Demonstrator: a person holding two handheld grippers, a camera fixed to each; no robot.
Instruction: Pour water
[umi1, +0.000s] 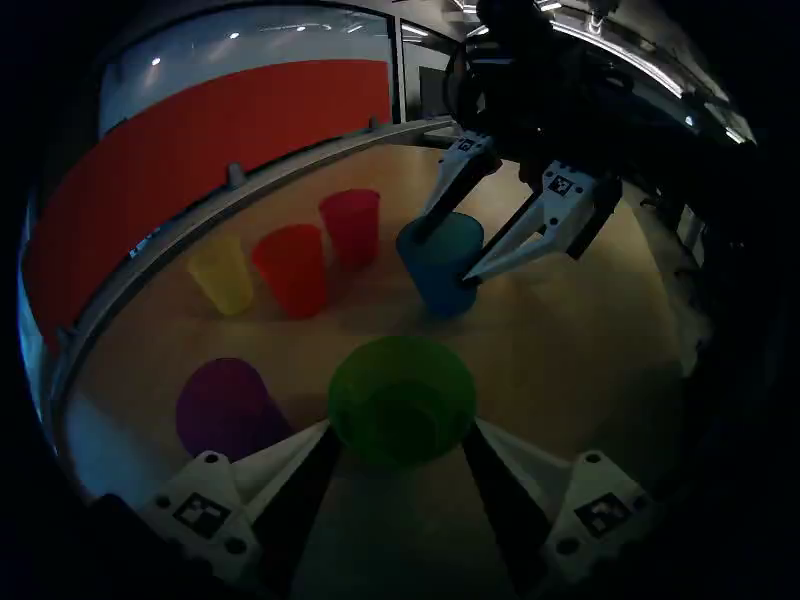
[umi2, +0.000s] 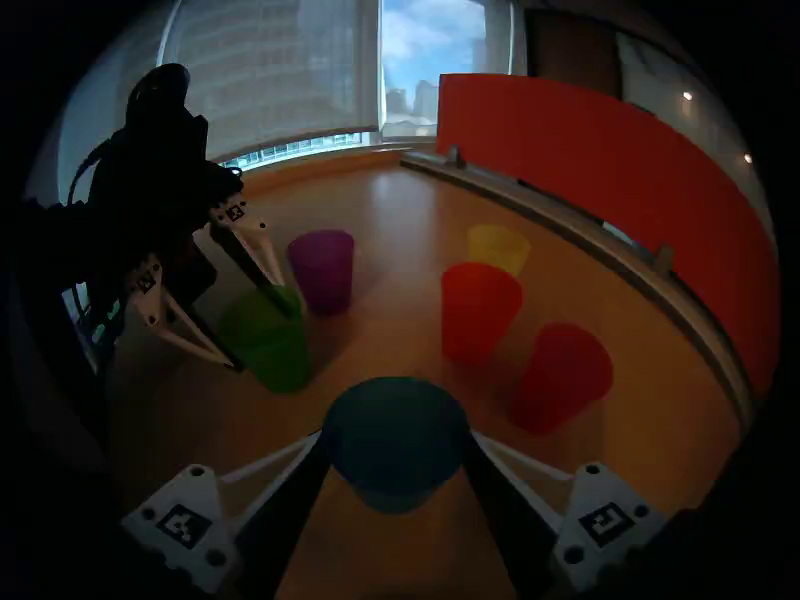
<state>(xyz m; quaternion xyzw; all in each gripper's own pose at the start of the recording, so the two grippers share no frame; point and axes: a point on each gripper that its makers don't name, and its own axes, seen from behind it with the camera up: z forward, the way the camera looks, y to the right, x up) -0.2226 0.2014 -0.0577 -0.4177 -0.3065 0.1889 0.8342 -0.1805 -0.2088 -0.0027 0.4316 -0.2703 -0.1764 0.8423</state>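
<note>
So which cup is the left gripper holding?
The green cup, gripped by the left gripper. The blue cup sits in the right gripper; purple, yellow, orange and red stand free.

Smooth, see-through coloured plastic makes up every cup here: the green cup (umi1: 402, 400), blue cup (umi1: 440, 262), purple cup (umi1: 225, 405), yellow cup (umi1: 222, 272), orange cup (umi1: 292, 268) and red cup (umi1: 352, 225). The table (umi1: 560, 340) looks like pale wood, smooth with a soft sheen. At its far edge is a grey, metal-looking rail (umi1: 200, 215) and a flat, matt red panel (umi1: 230, 140). The left gripper (umi1: 400, 432) and right gripper (umi2: 395, 445) have matt white plastic fingers faced in black.
</note>
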